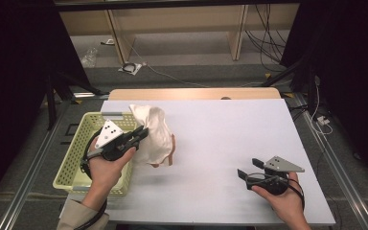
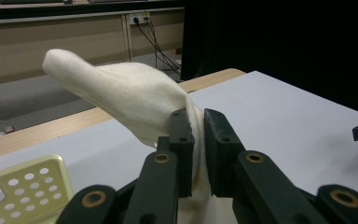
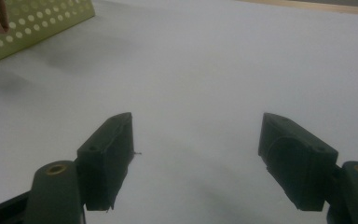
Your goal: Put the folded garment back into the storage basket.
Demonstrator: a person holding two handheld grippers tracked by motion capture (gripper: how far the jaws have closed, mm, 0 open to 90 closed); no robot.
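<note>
Cream-white cloth (image 1: 154, 134) hangs bunched in the air from the left hand-held gripper (image 1: 141, 134) in the high view, lifted just beside the near right corner of the pale green perforated basket (image 1: 79, 153) and over the white worktop (image 1: 230, 143). A strip of brownish trim or a second layer peeps out at its lower right edge; I cannot tell which. The right hand-held gripper (image 1: 243, 175) sits well apart, low over the bare worktop near the person's side, holding nothing. From this angle the risk is plain: the bulk of the fabric droops below and beside the pinch, so its weight pulls on one small fold, and a swing towards the basket could drag the hanging end over the rim and snag it there.

In the left gripper view, the left hand-held gripper (image 2: 199, 140) has its jaws nearly together with a thin pleat of the cloth (image 2: 130, 93) squeezed between them, the rest billowing up and away to the left. Only a narrow ridge is caught, so a quick jerk could let the soft material slide out. The basket (image 2: 32, 186) corner lies low at the left.

In the right gripper view, the right hand-held gripper (image 3: 196, 140) stands wide open over plain worktop (image 3: 214, 60), nothing between its jaws, with the basket (image 3: 42, 21) wall far off at the upper left. If it is meant to help spread or steady the cloth, it is a long way from doing so, and the whole load rests on one pinch.
</note>
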